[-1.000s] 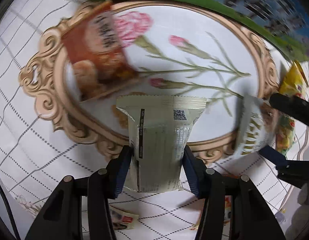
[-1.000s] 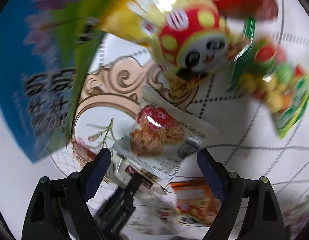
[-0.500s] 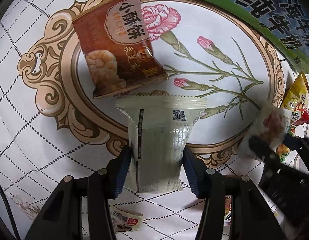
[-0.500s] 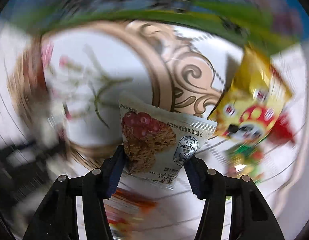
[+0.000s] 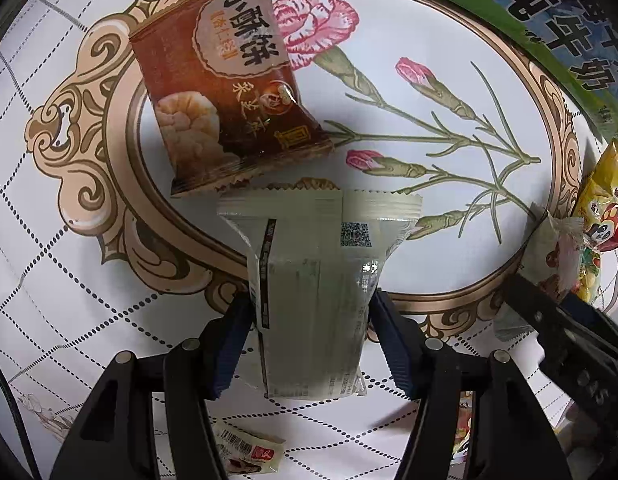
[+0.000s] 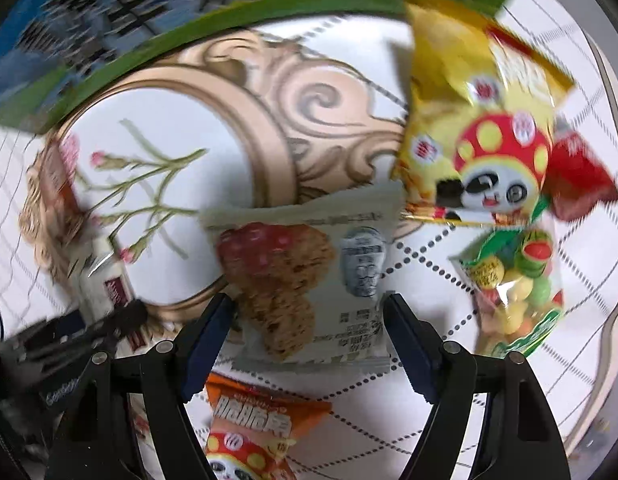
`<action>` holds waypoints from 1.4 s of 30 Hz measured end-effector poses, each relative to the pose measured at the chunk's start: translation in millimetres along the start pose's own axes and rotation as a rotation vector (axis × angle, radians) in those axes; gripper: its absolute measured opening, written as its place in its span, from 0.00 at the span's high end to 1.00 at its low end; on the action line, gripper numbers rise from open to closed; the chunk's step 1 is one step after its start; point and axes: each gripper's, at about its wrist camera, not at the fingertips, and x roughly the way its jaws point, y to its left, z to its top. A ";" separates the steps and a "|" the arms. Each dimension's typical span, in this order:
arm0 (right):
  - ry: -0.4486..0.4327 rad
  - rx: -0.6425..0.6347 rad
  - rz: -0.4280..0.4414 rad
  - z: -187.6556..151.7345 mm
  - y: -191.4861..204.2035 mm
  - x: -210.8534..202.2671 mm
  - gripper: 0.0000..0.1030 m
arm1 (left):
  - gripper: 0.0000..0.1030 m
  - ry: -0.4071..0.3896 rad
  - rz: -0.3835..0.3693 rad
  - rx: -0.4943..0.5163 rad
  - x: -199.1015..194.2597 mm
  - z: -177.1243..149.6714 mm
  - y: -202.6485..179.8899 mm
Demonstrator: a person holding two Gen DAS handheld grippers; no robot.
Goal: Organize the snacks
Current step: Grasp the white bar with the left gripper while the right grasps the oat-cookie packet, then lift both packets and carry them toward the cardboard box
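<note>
**A:** What did the left wrist view show?

**B:** The left gripper (image 5: 311, 322) pointed down at a tablecloth (image 5: 69, 288) printed with a gold oval frame and carnations. A pale translucent snack packet (image 5: 313, 280), its back seam facing up, sat between the blue pads. The jaws were opening; the pads were at the packet's sides, barely pressing if at all. Just above it lay a brown pastry packet (image 5: 225, 96), their edges nearly touching.

**A:** And the right?

**B:** The right gripper (image 6: 309, 320) was opening too, with an oat cookie packet (image 6: 305, 280) lying loose between its pads on the cloth. A yellow panda bag (image 6: 481, 128) and a candy bag (image 6: 517, 288) lay to the right, an orange packet (image 6: 261, 420) below.
</note>
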 end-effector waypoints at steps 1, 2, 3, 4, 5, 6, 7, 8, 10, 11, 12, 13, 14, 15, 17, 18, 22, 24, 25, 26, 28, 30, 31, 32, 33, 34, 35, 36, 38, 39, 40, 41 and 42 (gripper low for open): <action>-0.008 0.011 0.002 1.8 -5.2 0.4 0.25 | 0.43 -0.002 0.003 0.000 -0.2 -1.7 -0.6; -0.016 0.013 -0.006 0.2 -6.5 0.2 0.26 | 0.43 -0.004 0.004 -0.001 -1.4 -5.0 -1.8; -0.020 0.013 -0.012 -2.5 -6.7 1.2 0.28 | 0.43 -0.006 0.005 -0.002 -1.3 -5.9 -1.6; -0.024 0.018 -0.012 -1.9 -7.7 0.3 0.30 | 0.43 -0.008 0.007 -0.002 -3.1 -9.2 -3.6; -0.025 0.019 -0.011 -5.0 -11.5 -1.3 0.31 | 0.43 -0.010 0.010 -0.001 -2.0 -8.2 -6.6; -0.028 0.020 -0.010 -8.1 -24.9 -4.2 0.34 | 0.44 -0.011 0.012 -0.002 -2.4 -9.1 -8.1; -0.030 0.020 -0.011 -7.3 -30.5 -6.7 0.37 | 0.44 -0.014 0.016 -0.002 -2.3 -9.7 -10.1; -0.030 0.019 -0.014 -6.7 -31.5 -6.9 0.38 | 0.44 -0.011 0.019 0.000 -2.7 -10.2 -12.1; -0.032 0.015 -0.017 -5.8 -31.9 -7.1 0.40 | 0.44 -0.015 0.022 -0.001 -4.3 -12.6 -17.2; -0.034 0.012 -0.021 -5.9 -33.1 -8.2 0.40 | 0.44 -0.017 0.022 -0.002 -5.1 -13.8 -18.8; -0.035 0.010 -0.023 -11.9 -45.0 -4.1 0.41 | 0.44 -0.019 0.022 -0.003 -5.7 -14.9 -19.6; -0.037 0.009 -0.026 -11.9 -39.1 -1.2 0.42 | 0.45 -0.020 0.021 -0.004 -7.7 -16.5 -21.8; -0.040 0.009 -0.028 -13.1 -37.7 -3.0 0.43 | 0.45 -0.008 0.017 -0.003 -10.3 -18.6 -22.9; -0.043 0.008 -0.030 -17.9 -29.1 -8.0 0.45 | 0.45 -0.009 0.006 -0.005 -14.1 -20.8 -24.6; -0.052 -0.009 -0.017 -23.2 -23.1 -17.1 0.49 | 0.45 -0.019 -0.028 -0.003 -26.4 -25.3 -25.0; -0.056 -0.018 -0.006 -27.0 -21.0 -22.7 0.50 | 0.45 -0.028 -0.040 0.004 -33.7 -28.0 -26.8; -0.100 -0.055 0.033 -40.5 -22.8 -59.3 0.50 | 0.45 -0.090 -0.092 0.052 -80.1 -41.5 -38.8; -0.128 -0.066 0.062 -45.9 -24.6 -83.7 0.50 | 0.45 -0.122 -0.125 0.069 -106.9 -44.7 -43.2; -0.143 -0.070 0.083 -47.8 -25.1 -97.8 0.50 | 0.45 -0.135 -0.136 0.075 -117.0 -44.8 -45.3; -0.156 -0.074 0.099 -48.8 -24.9 -110.2 0.50 | 0.45 -0.155 -0.152 0.083 -132.4 -44.0 -48.4; -0.191 -0.086 0.132 -48.8 -23.2 -137.6 0.50 | 0.45 -0.193 -0.186 0.100 -161.0 -39.6 -54.1; -0.235 -0.102 0.159 -47.2 -21.3 -167.7 0.50 | 0.45 -0.225 -0.213 0.118 -185.7 -29.5 -56.5; -0.257 -0.111 0.170 -44.9 -20.0 -182.7 0.50 | 0.45 -0.243 -0.231 0.125 -201.4 -21.2 -61.1; -0.278 -0.121 0.183 -38.9 -18.3 -198.9 0.50 | 0.45 -0.254 -0.241 0.134 -211.4 -15.0 -64.3; -0.293 -0.124 0.194 -31.9 -15.5 -210.9 0.50 | 0.45 -0.267 -0.245 0.147 -222.9 -6.0 -69.0; -0.308 -0.128 0.208 -21.9 -12.9 -224.6 0.50 | 0.45 -0.277 -0.247 0.155 -231.1 5.6 -73.0; -0.320 -0.132 0.214 -11.3 -8.5 -234.1 0.50 | 0.45 -0.285 -0.244 0.167 -238.7 15.5 -79.1; -0.338 -0.139 0.207 1.3 -9.5 -245.6 0.50 | 0.45 -0.292 -0.238 0.179 -246.0 28.2 -86.1; -0.364 -0.149 0.167 25.9 -4.0 -260.0 0.50 | 0.44 -0.293 -0.233 0.192 -253.3 56.8 -95.1; -0.371 -0.148 0.147 38.0 -1.8 -263.3 0.50 | 0.44 -0.287 -0.227 0.198 -252.5 69.5 -97.0; -0.369 -0.141 0.132 52.8 -4.3 -264.4 0.50 | 0.44 -0.265 -0.222 0.212 -248.1 86.9 -107.3; -0.352 -0.138 0.120 69.2 -6.7 -262.6 0.50 | 0.44 -0.246 -0.217 0.207 -243.1 101.3 -112.6; -0.338 -0.129 0.112 82.8 -11.1 -257.7 0.50 | 0.44 -0.228 -0.217 0.201 -238.0 114.8 -119.0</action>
